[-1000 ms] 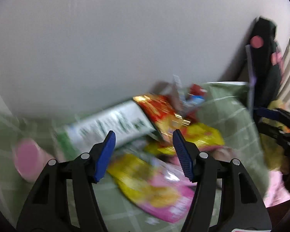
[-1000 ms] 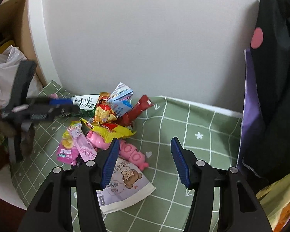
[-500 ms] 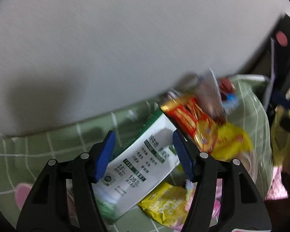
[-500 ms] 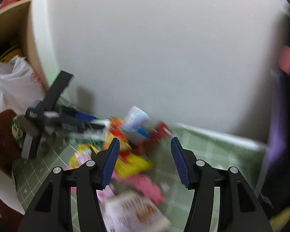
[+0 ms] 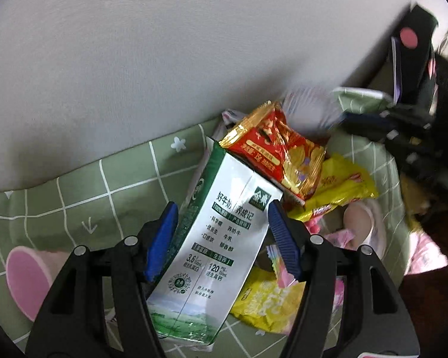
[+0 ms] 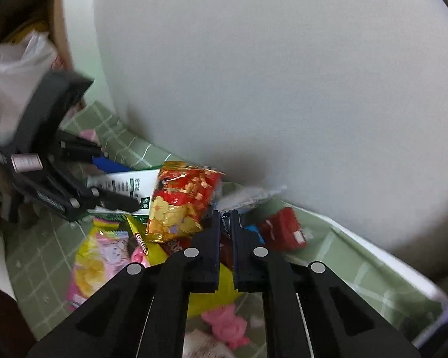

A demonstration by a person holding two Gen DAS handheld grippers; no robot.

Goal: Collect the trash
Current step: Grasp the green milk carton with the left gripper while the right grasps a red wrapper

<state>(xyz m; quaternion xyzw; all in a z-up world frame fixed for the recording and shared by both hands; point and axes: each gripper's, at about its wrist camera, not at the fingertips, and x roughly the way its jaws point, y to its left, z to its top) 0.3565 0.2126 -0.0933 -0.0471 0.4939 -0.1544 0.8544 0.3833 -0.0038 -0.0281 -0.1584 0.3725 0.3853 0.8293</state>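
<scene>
milk carton (image 5: 221,238): white and green, flattened, printed text, lying on green checked cloth (image 5: 83,197) between the spread jaws of left gripper (image 5: 222,238), pads not pressing. red snack bag (image 5: 279,155) overlaps its far end. right gripper (image 6: 225,232): pressed together on a blurred white-blue wrapper (image 6: 248,198).

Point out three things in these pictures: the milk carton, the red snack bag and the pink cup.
milk carton (image 5: 224,238), left wrist view, on its white printed face.
red snack bag (image 5: 280,155), left wrist view, on its crinkled front.
pink cup (image 5: 27,277), left wrist view, on its pink inside.

Pink cup (image 5: 30,271) cut by edge; white wrapper (image 5: 309,109) blurred.
</scene>
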